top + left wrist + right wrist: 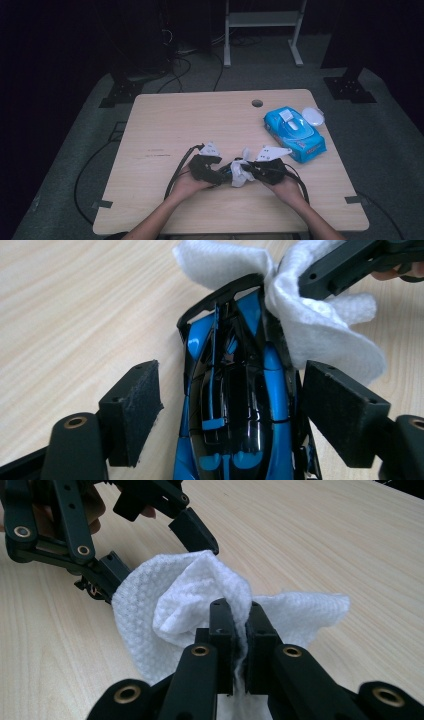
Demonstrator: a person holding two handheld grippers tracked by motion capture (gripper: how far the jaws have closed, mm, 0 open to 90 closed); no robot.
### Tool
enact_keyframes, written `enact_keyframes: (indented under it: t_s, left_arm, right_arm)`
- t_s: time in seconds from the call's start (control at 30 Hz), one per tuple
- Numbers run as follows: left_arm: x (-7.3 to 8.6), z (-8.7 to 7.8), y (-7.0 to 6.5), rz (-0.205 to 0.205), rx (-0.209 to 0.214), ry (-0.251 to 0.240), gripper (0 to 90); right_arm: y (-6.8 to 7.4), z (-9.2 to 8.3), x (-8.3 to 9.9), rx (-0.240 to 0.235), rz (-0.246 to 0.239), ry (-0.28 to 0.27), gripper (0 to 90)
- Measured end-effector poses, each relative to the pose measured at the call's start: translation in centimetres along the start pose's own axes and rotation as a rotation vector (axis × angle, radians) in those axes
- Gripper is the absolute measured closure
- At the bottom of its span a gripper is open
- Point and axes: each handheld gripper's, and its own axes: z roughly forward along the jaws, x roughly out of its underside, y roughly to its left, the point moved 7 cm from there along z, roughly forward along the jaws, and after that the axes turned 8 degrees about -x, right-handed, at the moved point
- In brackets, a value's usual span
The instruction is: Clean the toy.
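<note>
Pale wood table (165, 120) in a dark room: the right gripper (239, 615) had its jaws clamped together on a white wipe (165, 610), apparently to rub it over a blue and black toy car (235, 405). Left gripper (230, 390) straddled the car, jaws apart and not pressing it, seemingly only steadying it; the wipe lay against the car at two o'clock. Blue wipes pack (294, 131) sat at the right gripper's one o'clock.
</note>
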Motion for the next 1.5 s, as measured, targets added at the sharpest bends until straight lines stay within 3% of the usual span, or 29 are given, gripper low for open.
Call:
enact_keyframes:
  t_s: [0.17, 0.27, 0.37, 0.77, 0.83, 0.93, 1.1, 1.33, 1.4, 1.5]
  left_arm:
    - [0.3, 0.2, 0.4, -0.053, 0.033, 0.030, 20.0]
    - [0.8, 0.2, 0.9, -0.100, 0.076, 0.055, 17.5]
    - [1.1, 0.4, 0.9, -0.114, 0.088, 0.066, 16.6]
    - [1.5, 1.7, -0.3, -0.012, 0.035, 0.128, 16.7]
    - [1.8, 2.0, -0.6, 0.016, 0.024, 0.147, 16.7]
    - [2.2, 2.3, -1.0, 0.090, -0.010, 0.171, 17.3]
    - [2.2, 2.3, -1.0, 0.099, -0.017, 0.167, 17.3]
    - [2.1, 2.6, -1.9, 0.213, -0.111, 0.168, 17.4]
    - [1.9, 2.5, -2.1, 0.239, -0.137, 0.164, 21.3]
    - [1.9, 2.4, -2.1, 0.245, -0.144, 0.167, 23.1]
  right_arm:
    - [0.0, 0.2, 0.0, -0.004, -0.002, -0.001, 84.2]
    - [0.1, 0.4, -0.1, -0.006, -0.009, 0.004, 84.2]
    - [0.2, 0.4, 0.0, -0.008, -0.015, 0.015, 84.2]
    - [0.1, 0.4, 1.1, -0.003, -0.019, 0.055, 84.1]
    - [0.1, 0.4, 1.3, -0.002, -0.012, 0.058, 84.1]
    - [-0.1, 0.0, 1.7, 0.004, -0.011, 0.060, 83.9]
    - [-0.6, -2.0, 2.1, 0.015, 0.026, 0.020, 83.6]
    - [-1.1, -5.0, 2.6, 0.035, 0.073, -0.057, 83.6]
    - [-1.3, -5.6, 2.9, 0.039, 0.099, -0.082, 83.6]
    - [-1.4, -5.9, 3.0, 0.037, 0.114, -0.099, 83.6]
